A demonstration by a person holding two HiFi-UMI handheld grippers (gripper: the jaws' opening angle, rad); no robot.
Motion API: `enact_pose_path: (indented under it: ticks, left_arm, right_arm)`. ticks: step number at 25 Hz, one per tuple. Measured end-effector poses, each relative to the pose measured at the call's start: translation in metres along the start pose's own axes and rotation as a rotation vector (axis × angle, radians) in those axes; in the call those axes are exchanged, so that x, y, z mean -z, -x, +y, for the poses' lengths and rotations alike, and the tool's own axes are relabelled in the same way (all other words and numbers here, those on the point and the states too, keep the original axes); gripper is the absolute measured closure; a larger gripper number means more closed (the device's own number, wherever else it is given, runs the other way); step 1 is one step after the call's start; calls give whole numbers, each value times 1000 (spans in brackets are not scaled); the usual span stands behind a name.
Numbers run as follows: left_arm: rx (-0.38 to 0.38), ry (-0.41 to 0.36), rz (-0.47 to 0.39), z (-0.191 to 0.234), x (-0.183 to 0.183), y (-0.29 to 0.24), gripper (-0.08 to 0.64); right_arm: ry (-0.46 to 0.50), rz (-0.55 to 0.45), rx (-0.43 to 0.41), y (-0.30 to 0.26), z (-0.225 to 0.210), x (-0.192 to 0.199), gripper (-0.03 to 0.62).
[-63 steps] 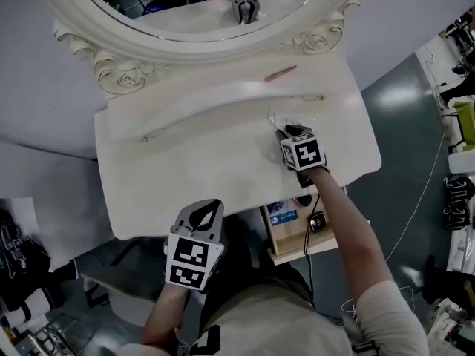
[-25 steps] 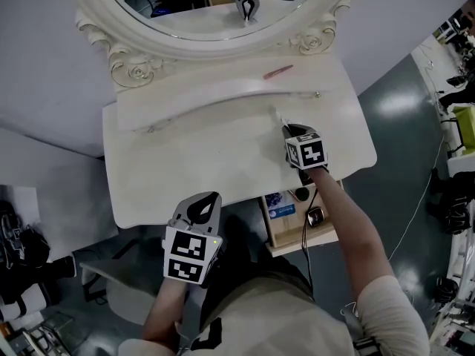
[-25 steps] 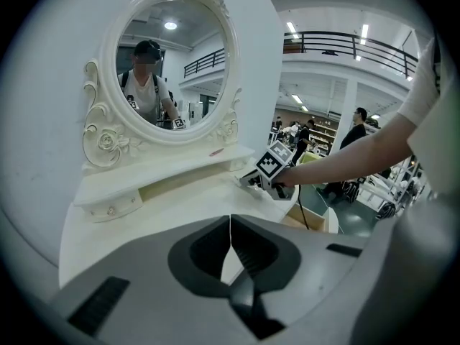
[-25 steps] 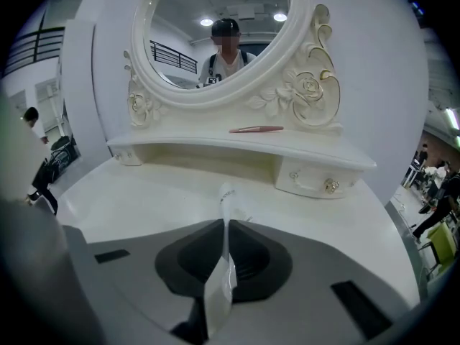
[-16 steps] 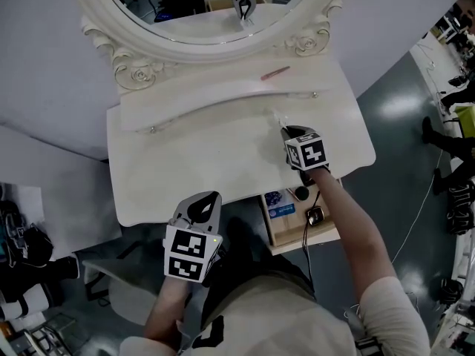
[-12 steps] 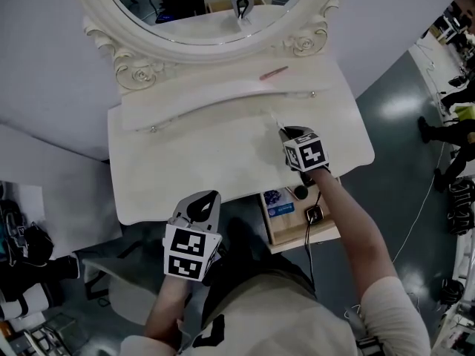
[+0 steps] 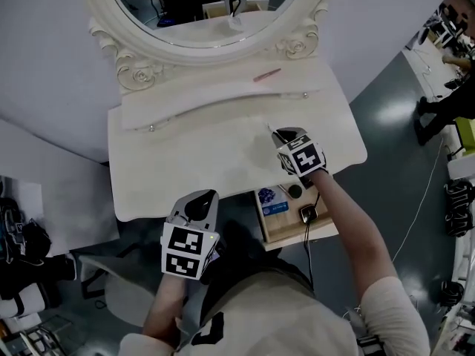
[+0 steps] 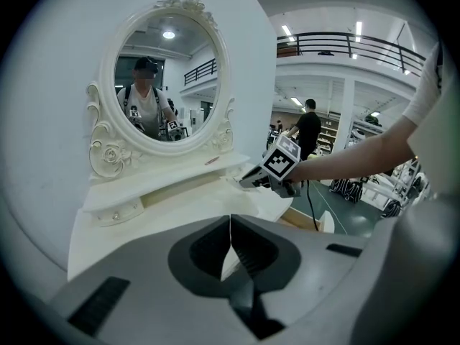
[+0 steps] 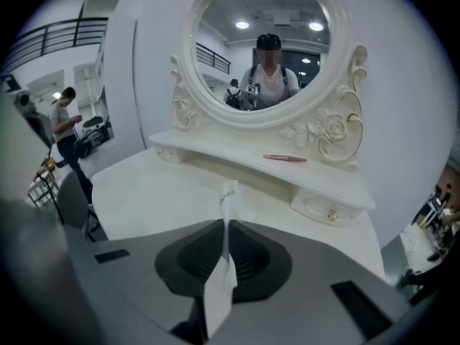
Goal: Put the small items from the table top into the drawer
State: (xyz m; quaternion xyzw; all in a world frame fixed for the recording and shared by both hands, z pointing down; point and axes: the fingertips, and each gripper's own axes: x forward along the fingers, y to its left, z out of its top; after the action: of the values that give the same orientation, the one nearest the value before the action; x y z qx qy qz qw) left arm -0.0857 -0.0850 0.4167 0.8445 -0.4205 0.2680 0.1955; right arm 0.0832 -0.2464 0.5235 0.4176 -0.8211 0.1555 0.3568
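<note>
Since earlier, has raised the right gripper (image 7: pixel 277 133) off the table top (image 7: pixel 185 162), jaws pinching a thin white card (image 9: pixel 218 293) held above it. Keeps the left gripper (image 8: pixel 230 223) pressed together, empty. Leaves the pink stick (image 9: pixel 285 158) on the shelf (image 9: pixel 215 152). Cannot read the blue label (image 7: pixel 272 207) below.

White dressing table (image 7: pixel 185 165): is being viewed from above, with an oval mirror (image 7: pixel 208 10) in a carved frame at the far side.
Raised shelf (image 7: pixel 215 95): a slender pink item (image 7: pixel 267 74) is being carried right of its middle.
Left gripper (image 7: pixel 199 197): is being held at the table's near edge.
Right gripper (image 7: pixel 279 134): is being held over the right part of the top, with a thin white slip (image 7: pixel 269 127) being shown at its tips.
Wooden box (image 7: pixel 286 227): is being partly covered by the near-right edge.
</note>
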Motion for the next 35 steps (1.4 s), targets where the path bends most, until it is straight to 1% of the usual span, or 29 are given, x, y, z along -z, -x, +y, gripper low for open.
enact_pose_path:
  ticks: [2, 5, 10, 15, 18, 22, 26, 29, 32, 35]
  left_arm:
    - [-5, 1, 0, -1, 1, 3, 503]
    - [-10, 2, 0, -2, 1, 8, 503]
    - [-10, -5, -10, -5, -2, 14, 503]
    - [-11, -1, -9, -8, -3, 17, 503]
    - [-21, -8, -9, -8, -4, 15, 503]
    - [-17, -27, -11, -11, -8, 7, 503]
    - [-13, -20, 4, -15, -2, 4, 503]
    - [-16, -32, 11, -16, -3, 4, 503]
    - [-35, -39, 5, -17, -6, 6, 503]
    - [-42, -46, -2, -19, -10, 7, 503]
  right_arm:
    - [28, 4, -6, 5, 4, 0, 551]
    - [8, -7, -22, 12, 7, -3, 551]
    - [19, -18, -29, 21, 9, -8, 551]
    - [6, -10, -72, 28, 16, -6, 549]
    - [16, -5, -94, 33, 21, -3, 549]
    - [29, -13, -105, 40, 18, -5, 549]
    - [48, -14, -119, 39, 26, -4, 551]
    - [55, -19, -157, 40, 37, -9, 549]
    - [49, -16, -207, 44, 49, -12, 551]
    - [42, -24, -232, 49, 55, -15, 551]
